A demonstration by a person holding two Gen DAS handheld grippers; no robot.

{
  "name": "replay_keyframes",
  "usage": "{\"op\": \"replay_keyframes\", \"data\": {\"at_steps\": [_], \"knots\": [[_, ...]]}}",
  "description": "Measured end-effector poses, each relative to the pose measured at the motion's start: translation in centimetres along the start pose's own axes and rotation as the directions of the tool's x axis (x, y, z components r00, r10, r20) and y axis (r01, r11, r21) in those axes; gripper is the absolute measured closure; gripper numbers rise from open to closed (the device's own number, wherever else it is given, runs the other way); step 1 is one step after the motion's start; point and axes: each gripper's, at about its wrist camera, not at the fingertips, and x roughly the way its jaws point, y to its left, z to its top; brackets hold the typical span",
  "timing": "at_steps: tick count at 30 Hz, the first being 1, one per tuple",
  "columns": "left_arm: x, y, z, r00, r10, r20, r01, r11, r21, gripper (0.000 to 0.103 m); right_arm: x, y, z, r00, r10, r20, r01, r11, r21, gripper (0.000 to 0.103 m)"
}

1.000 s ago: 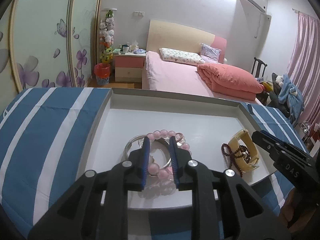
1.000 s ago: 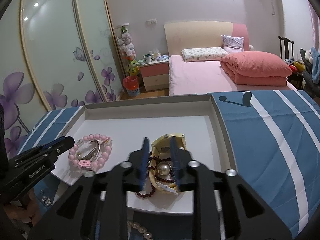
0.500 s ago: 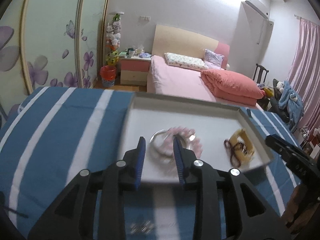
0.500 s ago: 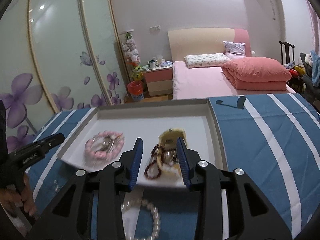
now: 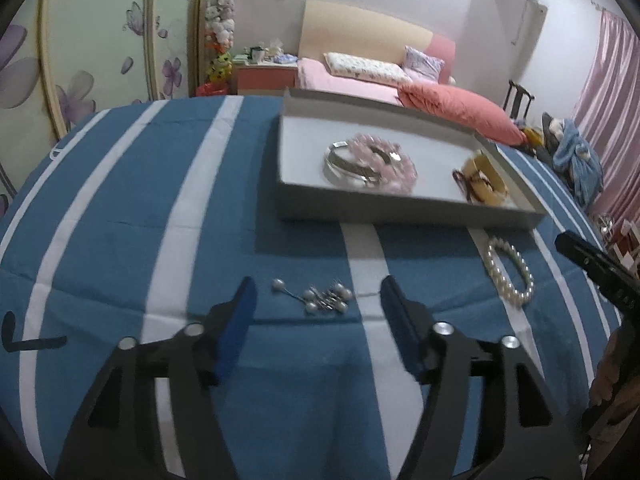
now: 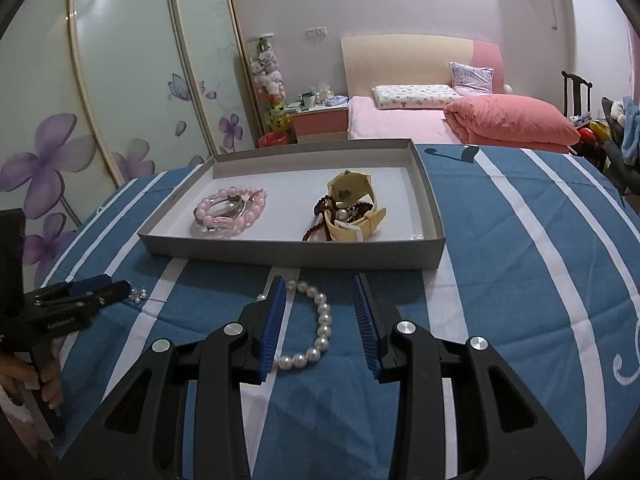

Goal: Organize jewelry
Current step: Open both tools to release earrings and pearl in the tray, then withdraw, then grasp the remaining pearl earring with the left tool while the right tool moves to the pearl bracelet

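A grey shallow tray (image 6: 292,254) rests on the blue striped cloth. It holds a pink bead bracelet (image 6: 230,212) around a silver bangle, a cream watch (image 6: 352,208) and dark red beads (image 6: 320,220). In front of the tray a white pearl bracelet (image 6: 320,328) lies on the cloth, partly between the fingers of my right gripper (image 6: 320,280), which is open and not touching it. My left gripper (image 5: 318,284) hovers over a cluster of small pearl pins (image 5: 326,298). Its jaws are opening and nothing is between the pads. The pearl bracelet (image 5: 510,276) also shows to its right.
The cloth's front edge runs just below both grippers. A finger (image 5: 592,268) of the right gripper reaches in at the left wrist view's right edge, near a hand. Behind the table are a pink bed (image 6: 420,120), a nightstand (image 6: 320,120) and sliding wardrobe doors (image 6: 120,100).
Both grippers have drawn back from inside the tray to the cloth in front of it. The left jaws have spread much wider, and the pink bracelet stays in the tray.
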Motion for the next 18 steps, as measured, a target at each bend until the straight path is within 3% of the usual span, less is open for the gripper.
{"op": "replay_keyframes", "data": {"at_steps": [11,14,18], "knots": [[2.3,-2.0,0.2,0.996,0.069,-0.056,-0.067,0.997,0.035,0.032,-0.5,-0.3,-0.8,1.0,0.002,0.004,-0.002,1.0,0.013,0.067],[2.4,-2.6,0.3,0.994,0.1,-0.054,-0.096,0.993,0.066,0.056,-0.4,-0.3,-1.0,1.0,0.005,0.0,-0.005,1.0,0.015,0.067],[2.4,-2.5,0.6,0.992,0.113,-0.049,-0.109,0.992,0.065,0.076,-0.3,-0.3,-1.2,1.0,0.007,-0.005,-0.007,1.0,0.017,0.067]]}}
